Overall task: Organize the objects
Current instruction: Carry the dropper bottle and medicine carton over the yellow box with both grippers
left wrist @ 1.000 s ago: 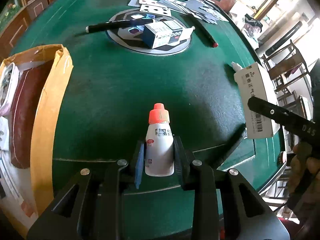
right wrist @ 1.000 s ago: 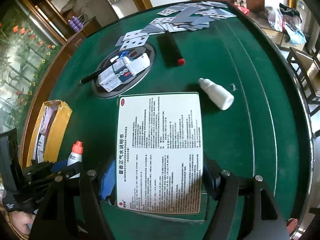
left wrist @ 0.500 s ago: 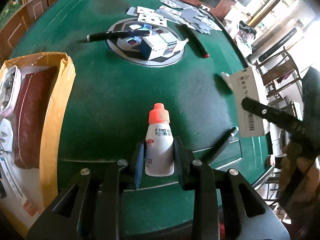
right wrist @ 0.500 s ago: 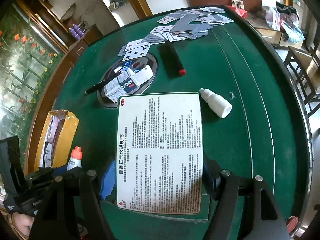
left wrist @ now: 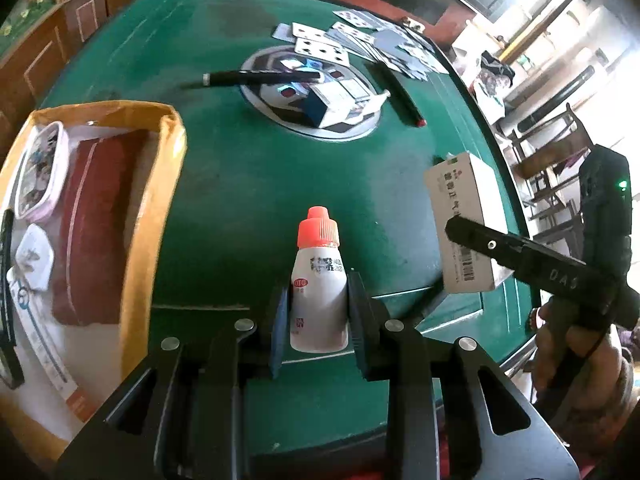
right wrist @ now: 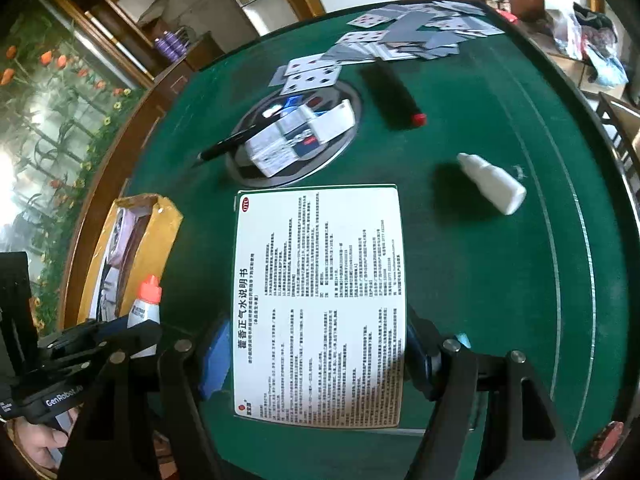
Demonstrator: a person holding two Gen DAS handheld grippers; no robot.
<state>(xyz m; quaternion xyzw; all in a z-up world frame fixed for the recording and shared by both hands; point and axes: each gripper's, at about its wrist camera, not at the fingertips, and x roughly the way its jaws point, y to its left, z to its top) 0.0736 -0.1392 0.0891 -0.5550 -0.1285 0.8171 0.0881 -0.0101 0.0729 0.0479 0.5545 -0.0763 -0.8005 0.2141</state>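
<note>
White bottle (left wrist: 319, 300) between left gripper (left wrist: 318, 312) pads

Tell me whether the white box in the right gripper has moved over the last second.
Yes. In the left view the white box has shifted left, toward the round centre disc.

We count two small bottles: one orange-capped bottle (left wrist: 319, 280), one all-white bottle (right wrist: 493, 183). Two medicine boxes: a big white box (right wrist: 319, 304) and a smaller box (right wrist: 298, 138). Two pens (left wrist: 262, 77) (right wrist: 394, 94). One cardboard box (left wrist: 152, 208). Playing cards (right wrist: 394, 36): too many to count.
</note>
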